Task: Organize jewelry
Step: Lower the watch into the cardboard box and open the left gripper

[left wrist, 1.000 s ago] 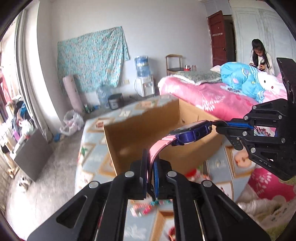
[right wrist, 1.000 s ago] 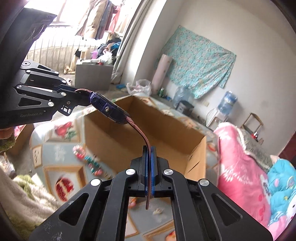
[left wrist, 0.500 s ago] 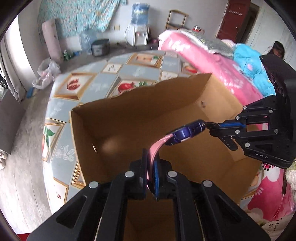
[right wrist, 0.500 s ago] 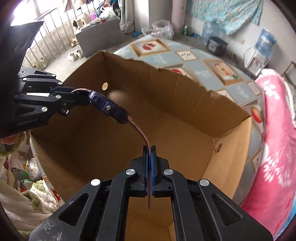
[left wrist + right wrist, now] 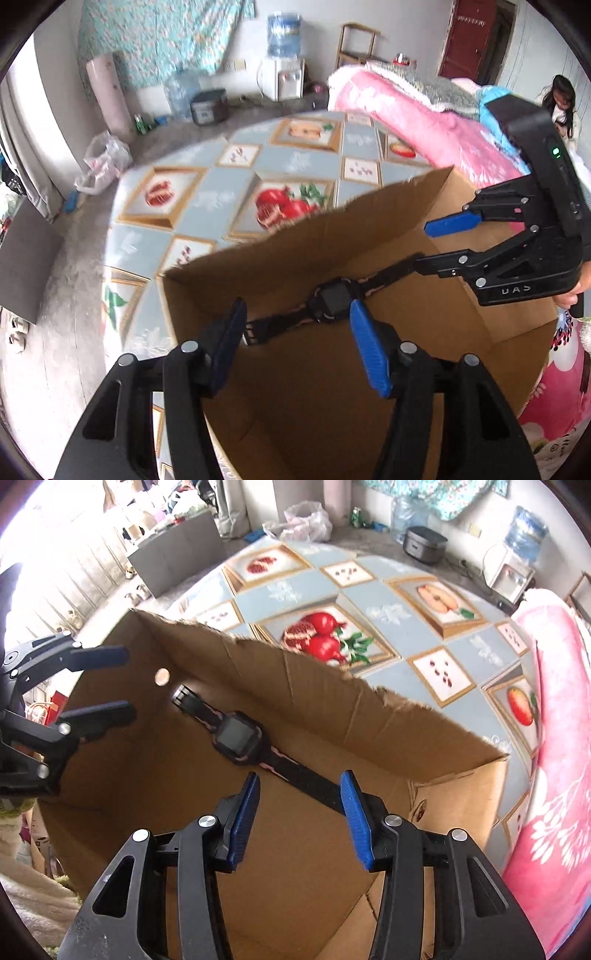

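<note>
Letting go over the cardboard box (image 5: 388, 369): both pairs of my jaws have just been opening, and the smartwatch (image 5: 238, 736) is out of my grip, pads clear of the straps. In the right wrist view it shows stretched out in the middle of the frame, face up, dark straps with pink trim, buckle end toward the upper left near a small round hole in the box wall; whether it rests on the box floor or against the far wall I cannot tell. My right gripper (image 5: 299, 812) stands fairly wide, blue pads either side of the near strap without touching it. My left gripper (image 5: 295, 339) is wide too, with the watch seen between its pads but apart from them. Each gripper shows in the other's view at the frame edge, jaws parted and empty. Judged from this, the watch is delivered into the box, so that item is done. Nothing else shows inside the box, and no other jewelry appears on the fruit-patterned tablecloth (image 5: 388, 602) in these views, so what remains I cannot say.
</note>
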Tool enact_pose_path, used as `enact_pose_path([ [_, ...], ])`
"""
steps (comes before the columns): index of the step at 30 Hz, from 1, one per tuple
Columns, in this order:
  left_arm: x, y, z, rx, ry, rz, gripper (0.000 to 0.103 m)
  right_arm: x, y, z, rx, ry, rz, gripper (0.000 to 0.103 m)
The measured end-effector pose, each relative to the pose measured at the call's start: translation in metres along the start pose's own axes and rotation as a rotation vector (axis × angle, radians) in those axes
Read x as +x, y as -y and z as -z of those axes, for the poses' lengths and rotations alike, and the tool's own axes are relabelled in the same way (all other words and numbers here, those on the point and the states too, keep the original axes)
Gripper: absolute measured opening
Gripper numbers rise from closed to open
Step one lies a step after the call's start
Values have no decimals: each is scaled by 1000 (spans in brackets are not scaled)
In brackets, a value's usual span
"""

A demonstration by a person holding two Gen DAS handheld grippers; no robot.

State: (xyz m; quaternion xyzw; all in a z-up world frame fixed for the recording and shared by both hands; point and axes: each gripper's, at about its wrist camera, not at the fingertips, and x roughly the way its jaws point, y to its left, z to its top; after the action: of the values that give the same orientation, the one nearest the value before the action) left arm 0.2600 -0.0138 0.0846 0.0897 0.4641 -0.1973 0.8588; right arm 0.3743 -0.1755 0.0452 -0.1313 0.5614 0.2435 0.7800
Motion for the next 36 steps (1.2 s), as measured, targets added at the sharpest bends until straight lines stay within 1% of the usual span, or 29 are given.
enact_pose_path([
  [2, -18, -7, 5, -24, 61, -11, 68, -2, -7, -5, -19, 8, -13, 47],
  [3, -29, -12, 9, -43, 96, -26, 71, 4, -4, -9, -24, 7, -26, 48],
  [4, -38, -18, 14, -66, 123, -43, 75, 7, -8, -12, -26, 1, -43, 53],
  [5, -47, -24, 21, -96, 145, -63, 78, 11, -11, -15, -27, -7, -57, 56],
  [7, -58, -35, 34, -149, 171, -85, 80, 20, -21, -20, -44, -37, -82, 57],
  [9, -65, -45, 51, -213, 180, -83, 81, 33, -29, -25, -55, -78, -118, 57],
  [11, -68, -53, 68, -269, 182, -61, 81, 46, -34, -26, -46, -125, -156, 57],
  [14, -66, -60, 88, -323, 181, -26, 81, 68, -37, -24, -6, -194, -203, 56],
  [15, -62, -63, 94, -345, 177, -14, 81, 74, -39, -24, 7, -210, -207, 55],
  [16, -57, -64, 97, -363, 169, 2, 81, 79, -40, -25, 14, -223, -204, 50],
  [17, -53, -64, 100, -379, 160, 19, 81, 83, -43, -26, 12, -230, -197, 48],
  [18, -49, -64, 103, -388, 155, 29, 81, 85, -44, -27, 12, -227, -195, 48],
  [20, -42, -63, 105, -396, 153, 53, 81, 91, -46, -28, 20, -245, -199, 44],
  [21, -38, -59, 105, -394, 150, 60, 81, 94, -46, -27, 23, -253, -186, 41],
  [22, -35, -56, 105, -390, 147, 64, 81, 94, -45, -27, 24, -249, -179, 38],
  [23, -32, -54, 105, -382, 142, 67, 81, 94, -45, -27, 20, -248, -164, 32],
  [24, -30, -52, 106, -374, 139, 71, 81, 93, -46, -28, 14, -245, -143, 30],
  [26, -27, -48, 108, -361, 131, 80, 81, 91, -46, -28, -14, -229, -83, 30],
  [28, -23, -45, 109, -352, 120, 92, 81, 86, -45, -27, -13, -219, -54, 31],
  [32, -22, -42, 112, -332, 118, 101, 81, 58, -35, -25, 22, -154, -24, 33],
  [36, -23, -40, 116, -322, 119, 115, 81, 15, -13, -19, 110, -68, -13, 37],
])
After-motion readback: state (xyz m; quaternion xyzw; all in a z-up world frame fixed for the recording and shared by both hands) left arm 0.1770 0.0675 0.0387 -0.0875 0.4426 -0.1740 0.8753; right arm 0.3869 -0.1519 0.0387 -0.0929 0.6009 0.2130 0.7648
